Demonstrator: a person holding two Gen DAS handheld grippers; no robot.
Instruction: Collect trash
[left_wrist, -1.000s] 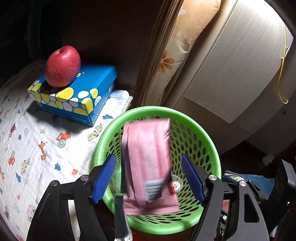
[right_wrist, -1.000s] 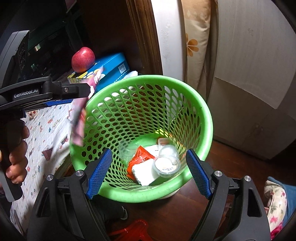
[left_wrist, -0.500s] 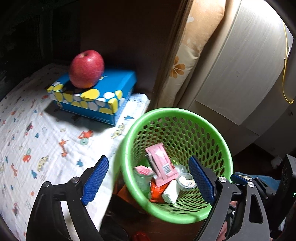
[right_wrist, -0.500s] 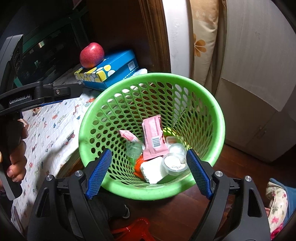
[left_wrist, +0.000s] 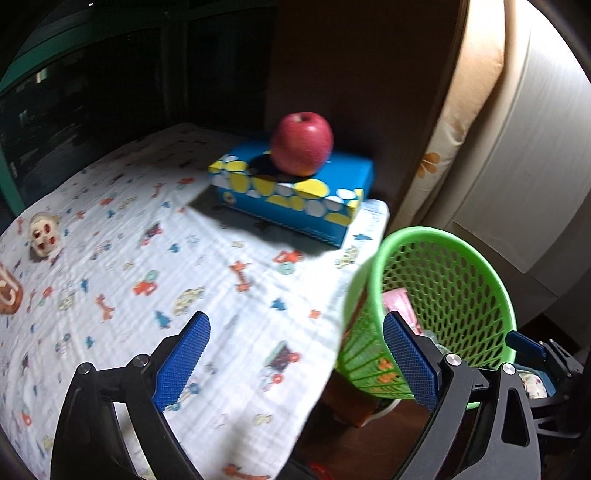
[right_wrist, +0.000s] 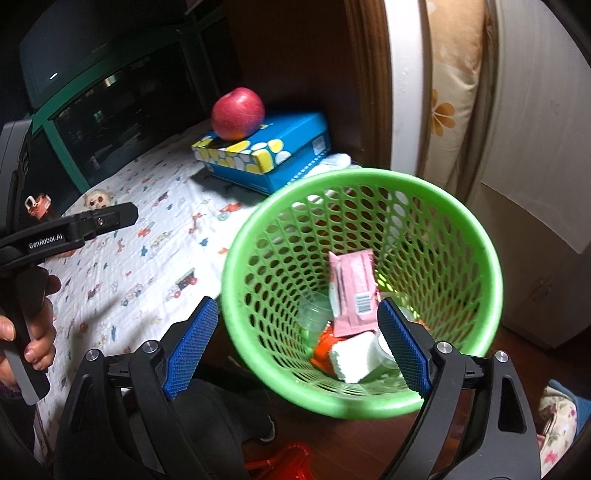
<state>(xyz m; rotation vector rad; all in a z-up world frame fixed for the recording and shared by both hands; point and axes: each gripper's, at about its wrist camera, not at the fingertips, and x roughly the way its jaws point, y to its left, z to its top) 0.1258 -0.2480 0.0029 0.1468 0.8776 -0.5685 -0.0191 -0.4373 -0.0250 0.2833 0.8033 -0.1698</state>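
While both are tilting downward, the left gripper (left_wrist: 295, 354) is opening empty over the patterned cloth (left_wrist: 155, 280); the right gripper (right_wrist: 297, 341) is opening empty, straddling the green basket's (right_wrist: 406, 184) near rim at lower centre.

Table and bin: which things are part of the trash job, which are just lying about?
Job:
- green bin
- pink wrapper in it
- white lump, orange packet, clear cups in it

Lying about:
- apple on blue box
- patterned cloth
- small toy head
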